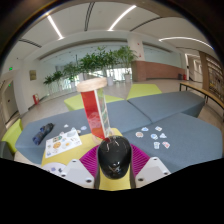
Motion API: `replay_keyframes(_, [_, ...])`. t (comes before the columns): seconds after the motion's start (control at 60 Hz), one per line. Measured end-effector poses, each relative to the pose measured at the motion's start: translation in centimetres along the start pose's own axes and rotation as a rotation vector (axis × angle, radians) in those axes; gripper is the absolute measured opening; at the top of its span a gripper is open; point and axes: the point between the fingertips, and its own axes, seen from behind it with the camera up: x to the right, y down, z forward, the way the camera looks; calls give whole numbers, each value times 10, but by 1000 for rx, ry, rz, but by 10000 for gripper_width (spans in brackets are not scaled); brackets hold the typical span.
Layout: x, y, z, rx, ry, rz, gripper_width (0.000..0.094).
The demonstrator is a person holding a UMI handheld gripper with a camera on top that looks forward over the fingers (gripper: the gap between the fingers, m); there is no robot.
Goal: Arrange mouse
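A black computer mouse (114,156) sits between my gripper's (114,163) two fingers, its tail end toward me. The magenta pads (90,160) press against both of its sides. The gripper is shut on the mouse and holds it over a yellow mat (72,148) on the grey table (180,135). The lower part of the mouse is hidden by the gripper body.
A tall clear cylinder with a red top and red base (93,105) stands just beyond the mouse. A dark object (43,131) and printed sheets (62,142) lie to the left. Small white pieces (153,133) are scattered to the right. Plants stand behind the table.
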Motion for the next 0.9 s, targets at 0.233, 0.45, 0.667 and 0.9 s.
replay_keyframes(0.233, [-159,7,-37,27,-177,-117,405])
replay_keyframes(0.45, [-204,138,-12,-189,-203,-173,402])
replay_keyframes(0.667, [-202,164,-11,-216,-191,-215,498])
replay_keyframes(0.9, [-197,154,-54,-287,-226,-274,822])
